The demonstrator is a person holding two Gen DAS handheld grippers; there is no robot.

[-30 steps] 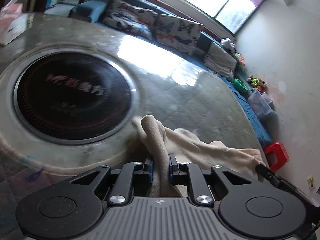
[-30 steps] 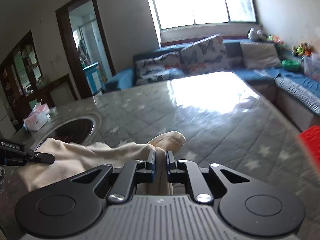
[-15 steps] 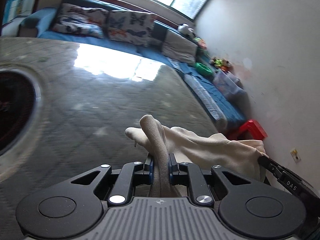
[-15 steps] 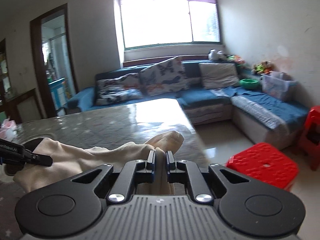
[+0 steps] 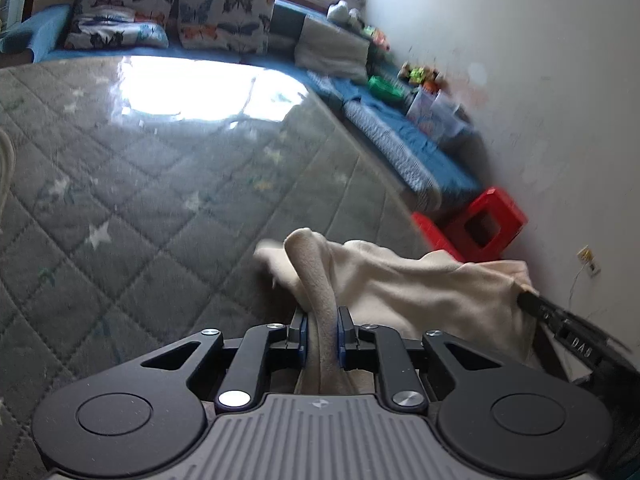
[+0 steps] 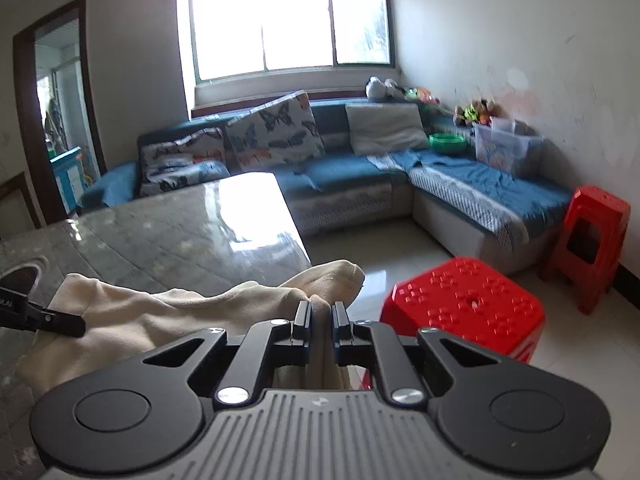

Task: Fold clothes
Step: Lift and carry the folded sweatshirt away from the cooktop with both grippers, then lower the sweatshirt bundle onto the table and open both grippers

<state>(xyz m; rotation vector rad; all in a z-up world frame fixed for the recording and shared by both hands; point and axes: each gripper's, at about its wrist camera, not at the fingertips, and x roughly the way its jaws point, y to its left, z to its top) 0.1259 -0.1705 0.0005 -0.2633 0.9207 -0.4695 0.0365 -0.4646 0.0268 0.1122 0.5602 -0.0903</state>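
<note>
Cream garment (image 5: pixel 420 284), soft and light by the look, probably fleece or thick knit; sags freely between the two holds and bunches into loose rolls, so no stiffness to count on. Not fragile, not slippery; thick enough to fill the narrow gap of each grip.

Left gripper (image 5: pixel 322 330) pinching a rolled fold of the cloth, the roll standing up ahead of the fingertips and passing back between them. Right gripper (image 6: pixel 321 326) pressed nearly together on another bunched edge, a rounded lump of cloth sticking out just in front of it. Garment stretched from one gripper across to the other, hanging between them above the near edge of the quilted grey surface (image 5: pixel 160 184), partly beyond that edge on the right gripper's side.

Best taken at an edge or a corner, not at a thick bunch, for a flat fold; both present holds look to be on bunched cloth.

Hard to judge: kind of garment, since no collar, sleeve or hem shows clearly. Lower part hidden under both gripper bodies; possibly resting on the surface, cannot say. Far background smeared in the left wrist view.
</note>
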